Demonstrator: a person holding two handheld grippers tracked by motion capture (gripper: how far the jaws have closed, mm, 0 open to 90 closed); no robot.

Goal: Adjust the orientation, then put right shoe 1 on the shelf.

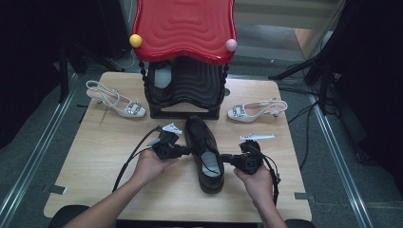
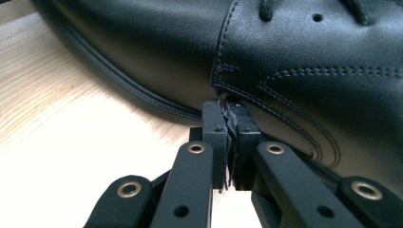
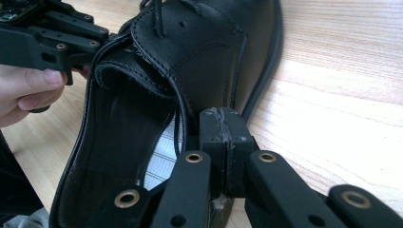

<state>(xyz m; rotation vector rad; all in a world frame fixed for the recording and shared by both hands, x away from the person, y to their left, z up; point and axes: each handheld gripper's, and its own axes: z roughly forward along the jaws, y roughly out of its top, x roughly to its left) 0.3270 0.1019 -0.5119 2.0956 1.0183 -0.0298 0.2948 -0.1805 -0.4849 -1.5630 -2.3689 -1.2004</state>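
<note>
A black leather lace-up shoe (image 1: pixel 205 154) lies on the wooden table (image 1: pixel 95 156), toe toward the far side. My left gripper (image 1: pixel 184 151) is shut, and its fingertips rest against the shoe's left side (image 2: pixel 294 61) just above the sole seam. My right gripper (image 1: pixel 227 158) is shut too, its tips against the outer right side of the shoe (image 3: pixel 209 61) beside the opening. In the right gripper view the left gripper (image 3: pixel 102 42) touches the far edge of the shoe's opening. Nothing is between either pair of jaws. The left gripper view puts my left gripper (image 2: pixel 230 108) on the leather.
A black stand with a wavy red roof (image 1: pixel 185 28) stands at the table's back middle. One white heeled sandal (image 1: pixel 119 102) lies left of it, another (image 1: pixel 256 110) right. Bare wood lies on both sides of the shoe. Dark gear surrounds the table.
</note>
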